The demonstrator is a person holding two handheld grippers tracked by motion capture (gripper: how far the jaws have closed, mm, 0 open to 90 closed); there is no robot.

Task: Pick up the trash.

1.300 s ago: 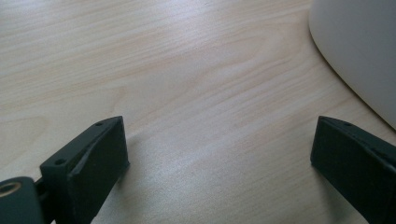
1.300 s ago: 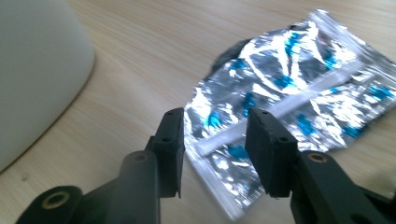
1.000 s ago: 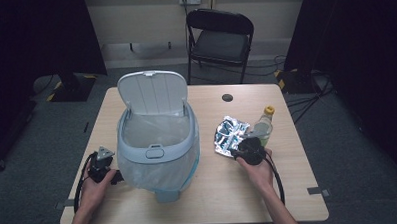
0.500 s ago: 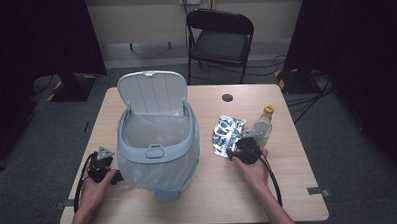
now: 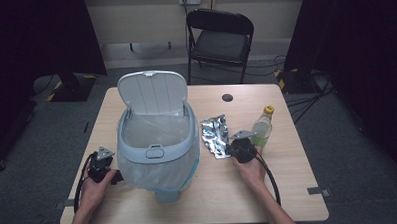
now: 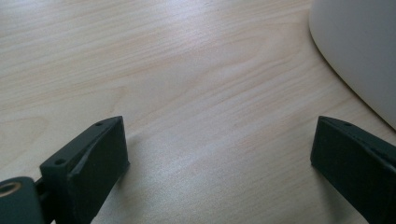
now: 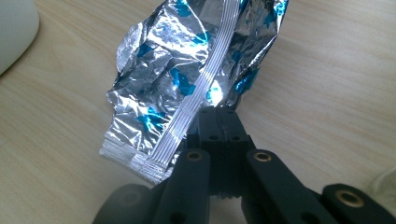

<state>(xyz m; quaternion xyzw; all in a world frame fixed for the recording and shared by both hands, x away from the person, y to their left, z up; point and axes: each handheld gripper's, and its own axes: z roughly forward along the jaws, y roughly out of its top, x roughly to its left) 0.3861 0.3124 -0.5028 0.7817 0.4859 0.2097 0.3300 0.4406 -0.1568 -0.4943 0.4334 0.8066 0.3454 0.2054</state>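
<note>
The right gripper [image 7: 219, 112] has just been closing and now pinches the near edge of the crinkled foil wrapper [image 7: 187, 70], which lies toward the table's right edge between the lidded bin [image 5: 157, 143] and the plastic bottle [image 5: 263, 127]. Thin, light and slippery, the wrapper will likely crumple, so its ribbed seam seems the firmest hold. The left gripper [image 6: 219, 163] rests wide open and empty by the near left corner.

One bin [image 5: 157, 143], one wrapper [image 5: 215, 135] (foil), one bottle [image 5: 262, 127]

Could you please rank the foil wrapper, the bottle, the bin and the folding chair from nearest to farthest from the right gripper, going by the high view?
1. Foil wrapper: pinched in the right gripper, on its bin side.
2. Bottle: just beyond the gripper, toward the table's right edge.
3. Bin: to the left, mid-table.
4. Folding chair: behind the table's far edge.
</note>
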